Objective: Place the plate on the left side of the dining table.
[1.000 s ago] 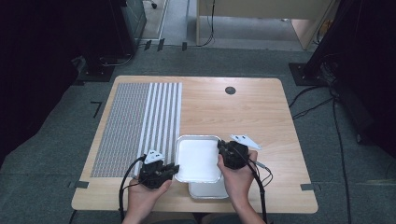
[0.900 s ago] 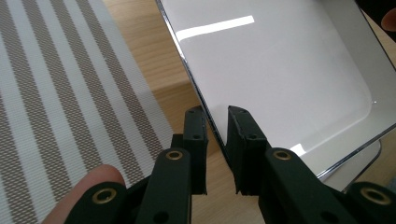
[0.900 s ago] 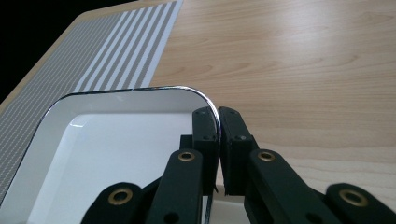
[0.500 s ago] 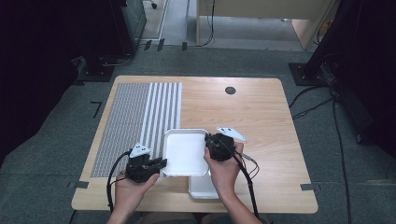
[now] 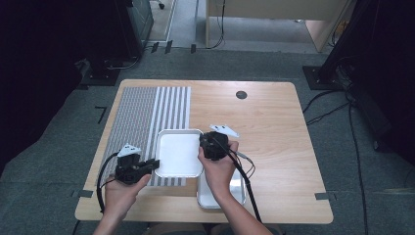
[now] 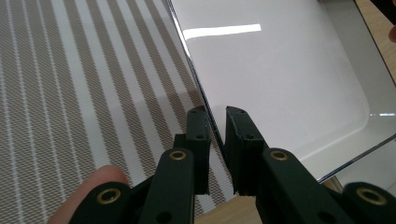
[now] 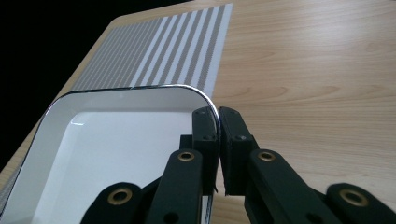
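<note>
White rectangular metal tray with chromed rim [image 5: 178, 152] at lower centre of the high view, held up off the table, overlapping the right edge of the grey-and-white striped woven placemat [image 5: 147, 122]. Left rim of tray clamped between jaws of left gripper [image 5: 152, 164]; in the left gripper view [image 6: 217, 122] jaws closed on the thin rim edge, striped mat beneath at frame left. Right rim of tray clamped in right gripper [image 5: 203, 145]; in the right gripper view [image 7: 218, 122] jaws pinched on the rounded corner of the rim, tray interior spreading to lower left. Second metal tray of like shape [image 5: 237, 188] flat on the table at lower centre right, partly covered by the right hand and forearm. Light wooden table [image 5: 274, 122] with dark round grommet [image 5: 241, 94] near its far edge, upper centre. Grey carpet and black cables around the table.
</note>
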The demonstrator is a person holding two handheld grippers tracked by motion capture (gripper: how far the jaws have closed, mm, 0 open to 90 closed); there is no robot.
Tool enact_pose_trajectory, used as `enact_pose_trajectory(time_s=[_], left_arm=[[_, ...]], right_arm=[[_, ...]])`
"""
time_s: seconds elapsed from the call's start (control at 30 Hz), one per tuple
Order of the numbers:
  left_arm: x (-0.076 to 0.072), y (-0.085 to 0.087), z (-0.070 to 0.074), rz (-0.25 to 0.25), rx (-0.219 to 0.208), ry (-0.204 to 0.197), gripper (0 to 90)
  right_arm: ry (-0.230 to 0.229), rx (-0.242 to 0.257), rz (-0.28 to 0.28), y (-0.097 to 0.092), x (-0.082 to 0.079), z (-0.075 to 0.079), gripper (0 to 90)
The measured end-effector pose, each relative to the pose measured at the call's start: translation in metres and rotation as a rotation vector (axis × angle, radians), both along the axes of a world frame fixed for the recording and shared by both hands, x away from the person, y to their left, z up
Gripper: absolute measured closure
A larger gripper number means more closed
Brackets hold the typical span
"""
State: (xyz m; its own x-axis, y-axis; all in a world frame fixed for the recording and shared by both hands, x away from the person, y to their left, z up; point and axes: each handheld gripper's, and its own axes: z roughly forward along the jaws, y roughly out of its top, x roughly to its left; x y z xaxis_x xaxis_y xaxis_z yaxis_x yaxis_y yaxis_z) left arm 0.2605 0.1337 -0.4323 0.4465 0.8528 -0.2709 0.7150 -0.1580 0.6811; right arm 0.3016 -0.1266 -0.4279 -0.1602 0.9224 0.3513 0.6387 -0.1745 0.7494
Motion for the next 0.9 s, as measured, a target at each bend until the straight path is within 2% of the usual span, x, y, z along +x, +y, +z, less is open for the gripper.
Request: enact_pose_trajectory(time_s=[0.13,0.37,0.77,0.83,0.9], left_arm=[[0.007,0.013,0.003,0.019,0.004,-0.007,81.6],[0.019,0.031,0.006,0.044,0.011,-0.016,82.8],[0.041,0.054,0.006,0.069,0.039,0.003,83.6],[0.045,0.058,0.005,0.071,0.032,0.009,83.7],[0.051,0.064,0.004,0.070,0.003,0.018,84.0]], right_arm=[[0.013,0.029,0.001,0.012,0.007,0.001,87.2],[0.019,0.042,0.007,0.032,0.022,0.002,87.3],[0.030,0.051,-0.002,0.060,0.044,-0.001,87.3],[0.033,0.051,-0.001,0.063,0.047,-0.002,87.3],[0.035,0.055,0.001,0.066,0.052,-0.003,87.3]])
